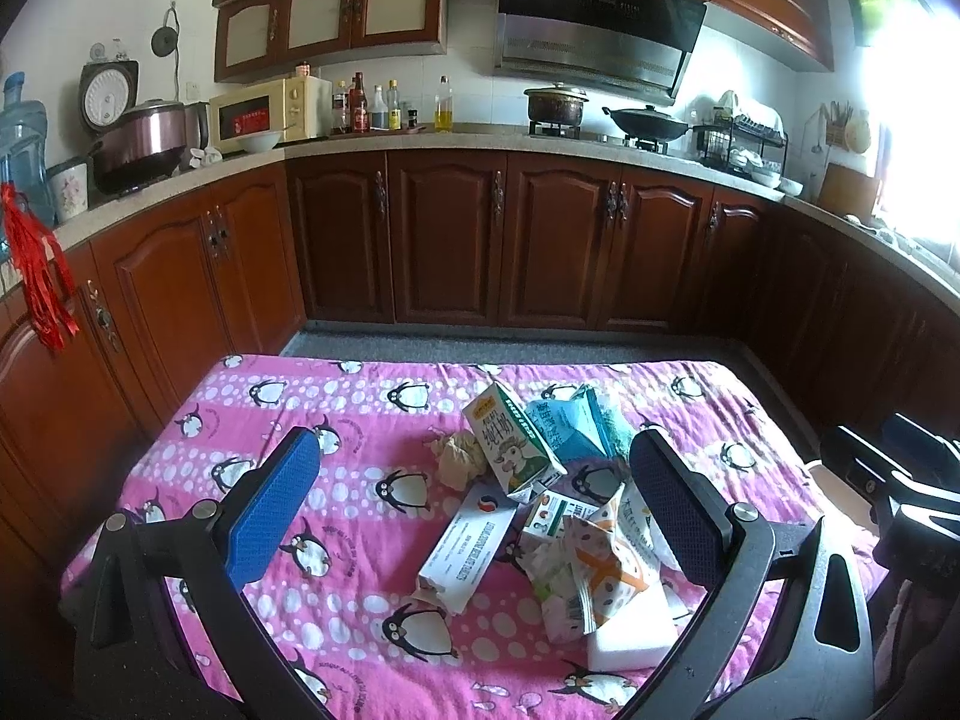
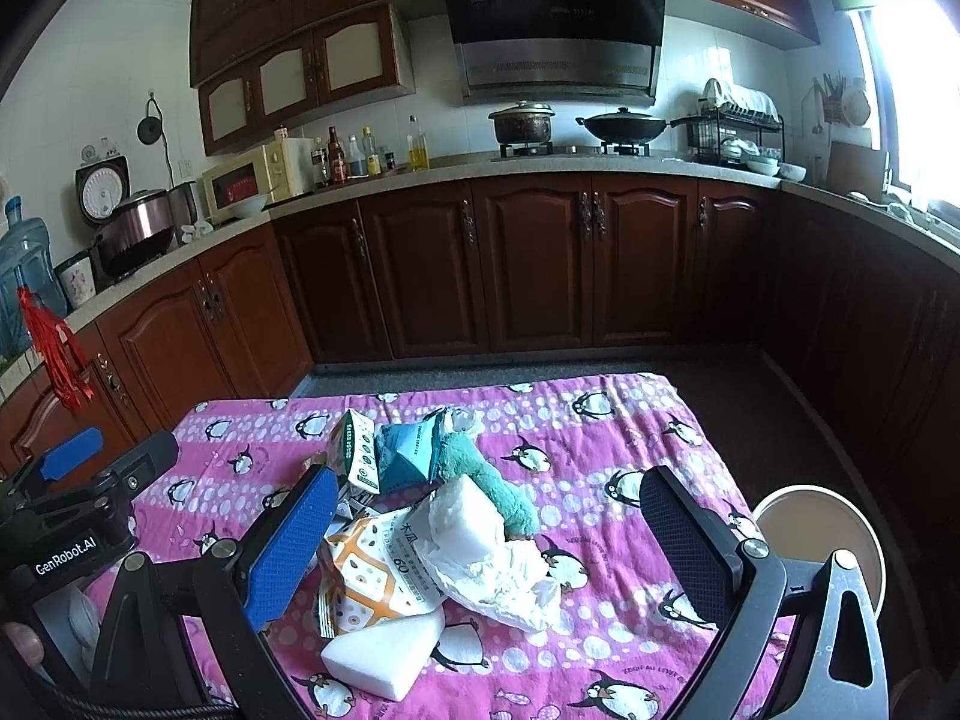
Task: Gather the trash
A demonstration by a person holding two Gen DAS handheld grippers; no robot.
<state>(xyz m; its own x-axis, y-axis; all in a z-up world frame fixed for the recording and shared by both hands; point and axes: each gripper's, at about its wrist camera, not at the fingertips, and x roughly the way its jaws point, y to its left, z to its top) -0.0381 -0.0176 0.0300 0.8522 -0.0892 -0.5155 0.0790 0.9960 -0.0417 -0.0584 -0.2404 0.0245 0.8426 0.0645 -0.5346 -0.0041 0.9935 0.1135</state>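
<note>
Hovering above a table spread with a pink penguin-print cloth (image 1: 336,414), the left gripper (image 1: 474,510) is held wide open, its blue ribbed pad (image 1: 273,510) and dark pad (image 1: 675,510) well apart and nothing clasped between them. The right gripper (image 2: 489,546) is likewise spread wide and empty, though its blue pad (image 2: 294,552) sits just in front of the trash heap, and contact cannot be judged.

The trash is gathered in a loose pile near the middle of the cloth. A green-and-white milk carton (image 1: 513,444) is seen tilted, its gabled top pointing away toward the cabinets and its long axis running front to back. A long white cardboard box (image 1: 465,546) lies flat beside it, its long axis angled from near left to far right. A crumpled beige paper wad (image 1: 459,456) rests just left of the carton. A teal folded carton (image 2: 405,450) leans behind it. An orange-and-white printed wrapper (image 2: 366,582), glossy and creased, lies against a white foam block (image 2: 384,654) of smooth, wedge-like shape. Crumpled white plastic film (image 2: 480,552) is heaped on top, and a fuzzy teal plush piece (image 2: 498,492) stretches diagonally behind it. A round brown bin (image 2: 822,540) with a pale rim stands at the table's right edge.
</note>
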